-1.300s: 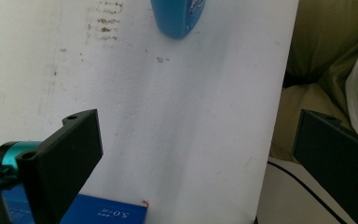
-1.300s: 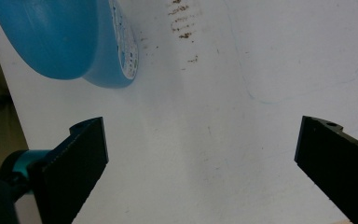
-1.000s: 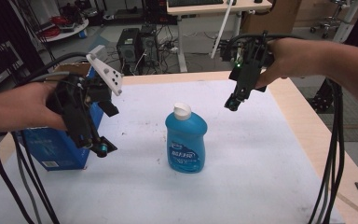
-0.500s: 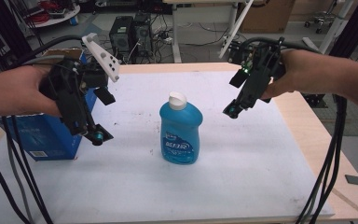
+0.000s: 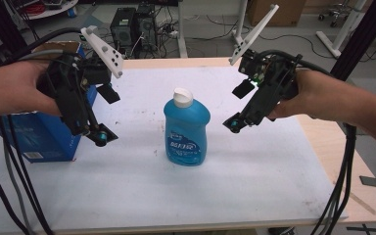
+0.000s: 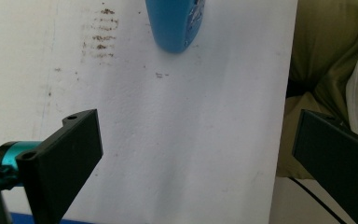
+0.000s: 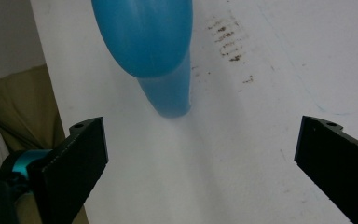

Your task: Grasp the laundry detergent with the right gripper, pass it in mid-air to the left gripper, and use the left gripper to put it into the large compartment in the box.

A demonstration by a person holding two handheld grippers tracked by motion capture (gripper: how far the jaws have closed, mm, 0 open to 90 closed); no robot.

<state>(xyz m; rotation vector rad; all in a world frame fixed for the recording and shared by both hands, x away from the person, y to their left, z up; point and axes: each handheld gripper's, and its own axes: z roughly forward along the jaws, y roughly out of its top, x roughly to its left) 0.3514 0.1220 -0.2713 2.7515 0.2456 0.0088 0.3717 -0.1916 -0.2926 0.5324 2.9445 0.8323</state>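
High view: both grippers now nearer bottle.

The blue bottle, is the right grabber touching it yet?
Apart. In the high view, white table shows between the right gripper and the blue bottle. The right gripper view shows its jaws wide open with the bottle beyond them.

White-topped table with upright blue bottle and blue box

The blue bottle carries a front label with white characters, too blurred to read. The blue box bears a small white label, likewise illegible.
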